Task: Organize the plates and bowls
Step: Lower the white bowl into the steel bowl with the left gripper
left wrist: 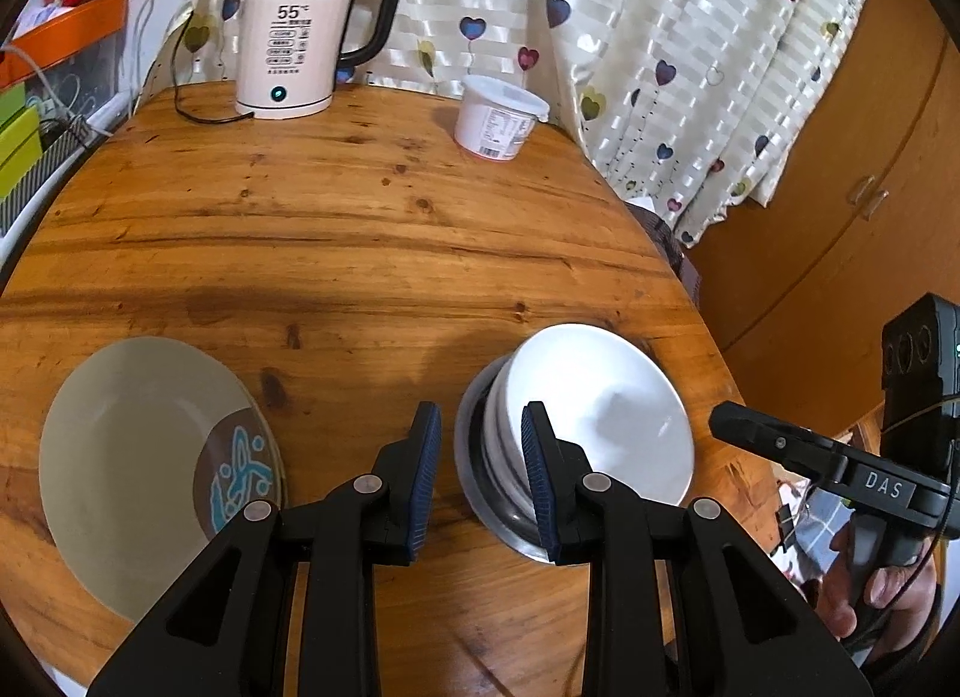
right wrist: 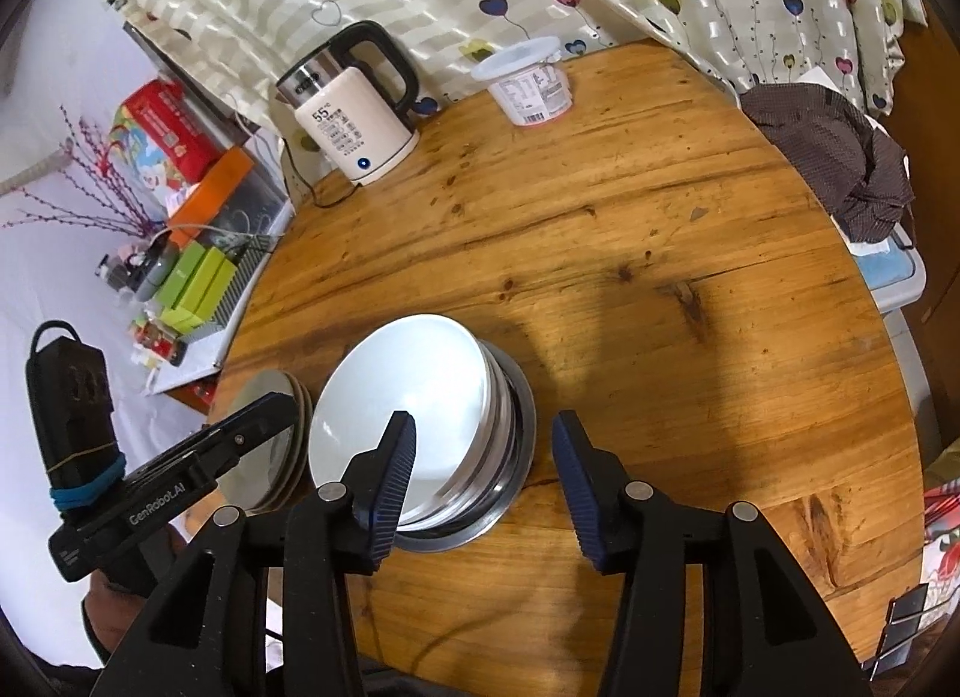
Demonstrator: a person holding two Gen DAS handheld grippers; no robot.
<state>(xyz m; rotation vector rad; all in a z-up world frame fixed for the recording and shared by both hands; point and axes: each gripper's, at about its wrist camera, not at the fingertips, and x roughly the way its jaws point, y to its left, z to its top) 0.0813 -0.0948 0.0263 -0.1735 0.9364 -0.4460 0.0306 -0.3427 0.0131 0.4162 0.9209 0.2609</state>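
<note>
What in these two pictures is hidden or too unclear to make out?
- Bowl stack: how many bowls; they nest inside each other, both views.
- Plate stack: count hidden by left gripper's body, right wrist view.
- Tub label: too small, both views.
- Kettle button text: too small.

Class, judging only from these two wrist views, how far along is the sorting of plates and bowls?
Looks done: white bowls sit nested in a steel bowl, and the plates form one pile beside them. In hand: nothing; the left gripper and right gripper are both open and empty near the bowl stack. Left: little that shows, as no loose dish is visible on the table.
</note>
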